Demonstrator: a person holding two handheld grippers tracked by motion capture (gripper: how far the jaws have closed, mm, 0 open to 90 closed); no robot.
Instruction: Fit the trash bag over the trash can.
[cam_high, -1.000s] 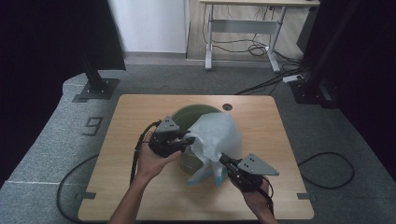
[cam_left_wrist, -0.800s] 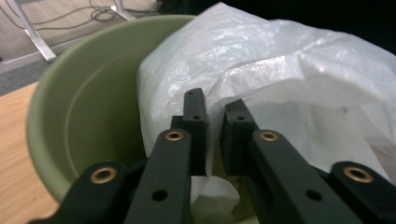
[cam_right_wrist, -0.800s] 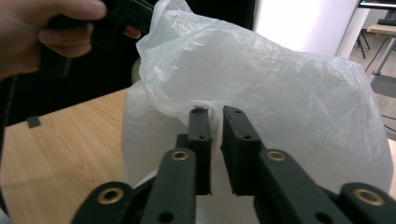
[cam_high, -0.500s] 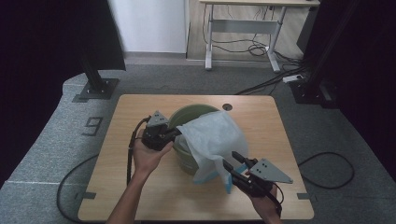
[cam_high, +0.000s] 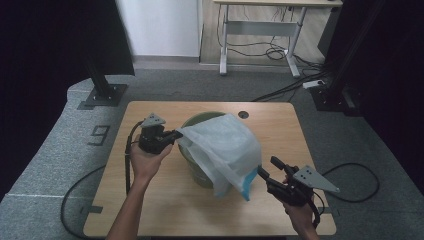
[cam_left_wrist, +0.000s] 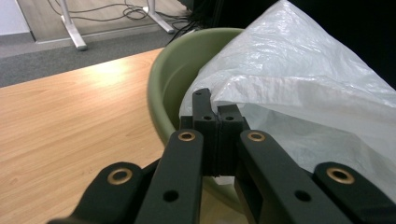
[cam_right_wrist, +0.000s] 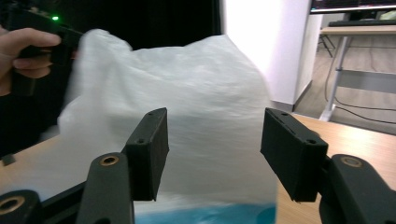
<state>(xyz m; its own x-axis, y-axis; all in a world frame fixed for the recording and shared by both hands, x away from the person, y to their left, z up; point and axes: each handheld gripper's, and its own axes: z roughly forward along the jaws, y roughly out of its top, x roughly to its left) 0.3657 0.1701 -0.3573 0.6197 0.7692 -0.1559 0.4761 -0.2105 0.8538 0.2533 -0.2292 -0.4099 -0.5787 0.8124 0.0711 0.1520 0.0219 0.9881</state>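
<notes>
A plastic bag (cam_high: 225, 150) drapes over the bowl (cam_high: 197, 121) on the table (cam_high: 150, 210).

The right claw (cam_high: 266, 170) has let go of the white bag (cam_high: 225, 150), its jaws opening, and drawn back toward four o'clock; the left claw (cam_high: 176, 134) pulled the bag's edge toward nine o'clock.

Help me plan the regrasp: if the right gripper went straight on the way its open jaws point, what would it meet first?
Most likely the white plastic bag draped over the green bin; the right gripper faces it squarely, though the gap is hard to judge.
</notes>
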